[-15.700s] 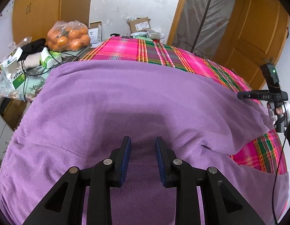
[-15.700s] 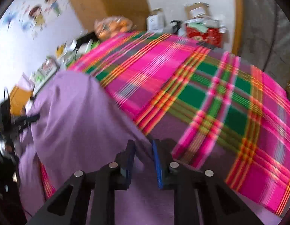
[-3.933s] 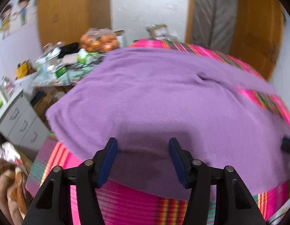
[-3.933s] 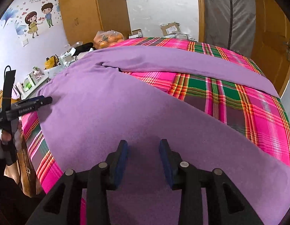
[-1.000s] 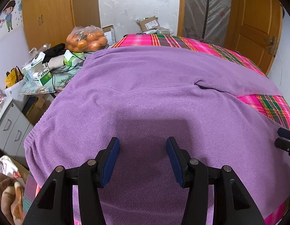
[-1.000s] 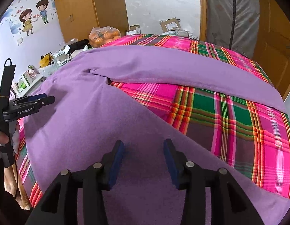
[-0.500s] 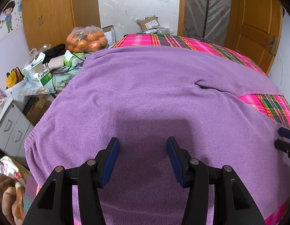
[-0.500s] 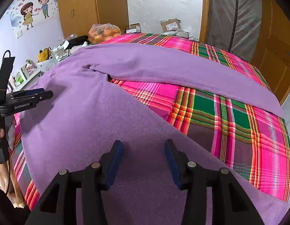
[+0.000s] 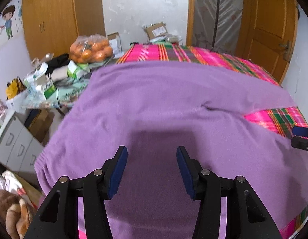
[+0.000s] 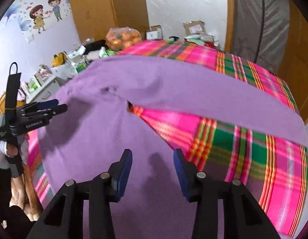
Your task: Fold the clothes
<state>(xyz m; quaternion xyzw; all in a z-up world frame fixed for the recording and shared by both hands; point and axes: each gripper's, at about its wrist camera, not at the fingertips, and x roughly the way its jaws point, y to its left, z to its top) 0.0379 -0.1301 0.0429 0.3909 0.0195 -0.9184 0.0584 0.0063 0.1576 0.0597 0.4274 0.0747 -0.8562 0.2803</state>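
Purple fleece trousers point(image 9: 164, 99) lie spread flat on the pink-and-green plaid bed cover point(image 9: 193, 53). Their elastic waistband point(image 9: 40, 159) is at the left, and two legs fork apart toward the right point(image 10: 193, 91). My left gripper point(image 9: 152, 151) hovers open above the seat of the trousers, holding nothing; the right wrist view shows it too point(image 10: 54, 105). My right gripper point(image 10: 152, 153) hangs over the nearer leg, its jaws closing, with nothing between them. Its tips point(image 9: 301, 137) show at the right edge of the left wrist view.
A cluttered side table point(image 9: 44, 83) with a bag of oranges point(image 9: 92, 49) stands left of the bed, and white drawers point(image 9: 12, 139) stand nearer. Cardboard boxes point(image 9: 156, 29) sit beyond the bed's far end. A wooden door point(image 9: 269, 25) is at the right. A person's hand point(image 10: 4, 149) holds the left gripper.
Both grippers have lifted a little away from the trousers. The right jaws have drawn in slightly. The trousers lie as before.
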